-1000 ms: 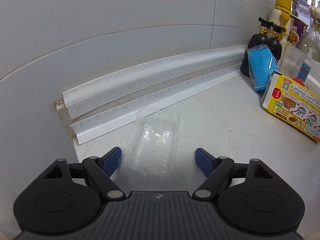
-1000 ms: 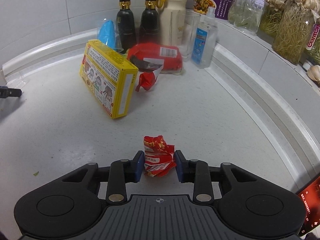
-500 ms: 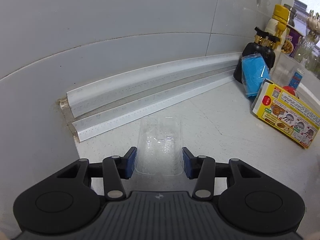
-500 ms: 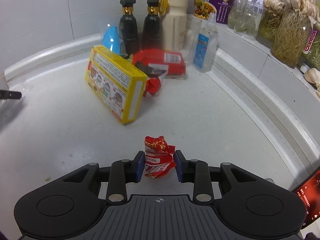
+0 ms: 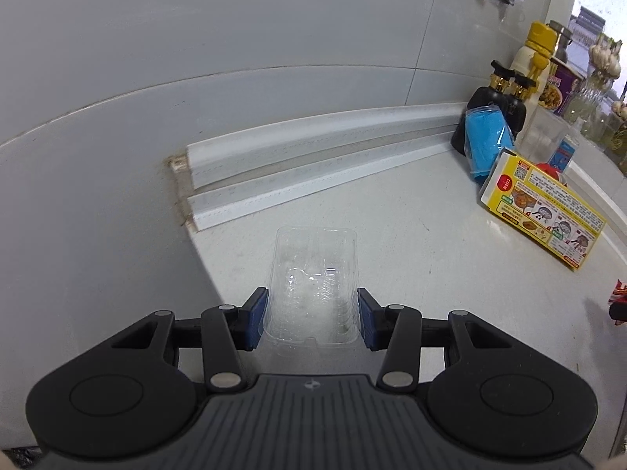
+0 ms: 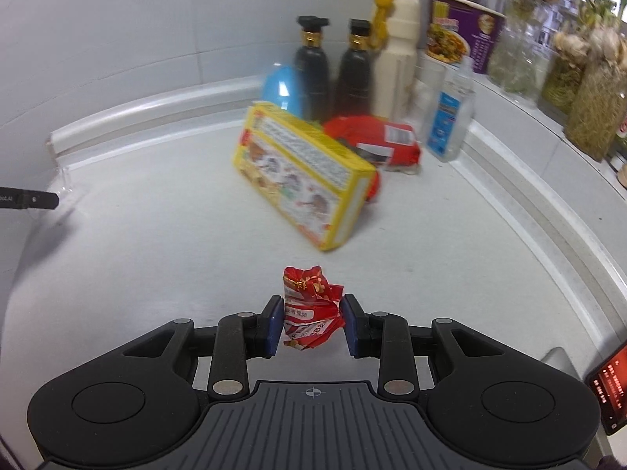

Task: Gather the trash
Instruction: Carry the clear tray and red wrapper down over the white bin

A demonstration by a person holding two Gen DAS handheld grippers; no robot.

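So it's a pale speckled kitchen countertop (image 5: 411, 235) backed by grey wall tiles (image 5: 235, 39), with white trim strips (image 5: 313, 164) along the join. The left gripper (image 5: 312, 319) is clamped on a clear plastic tray (image 5: 313, 274), and the right gripper (image 6: 312, 325) is squeezing a crumpled red wrapper (image 6: 309, 305), both over the counter. A yellow box (image 6: 301, 176) lies further back, with two dark sauce bottles (image 6: 333, 70), a blue bag (image 6: 284, 86) and a purple noodle cup (image 6: 462, 35) crowding the corner.

Clear glossy plastic tray (image 5: 313, 274), crinkled shiny red foil wrapper (image 6: 311, 305), matt speckled stone-like countertop (image 6: 156, 254)
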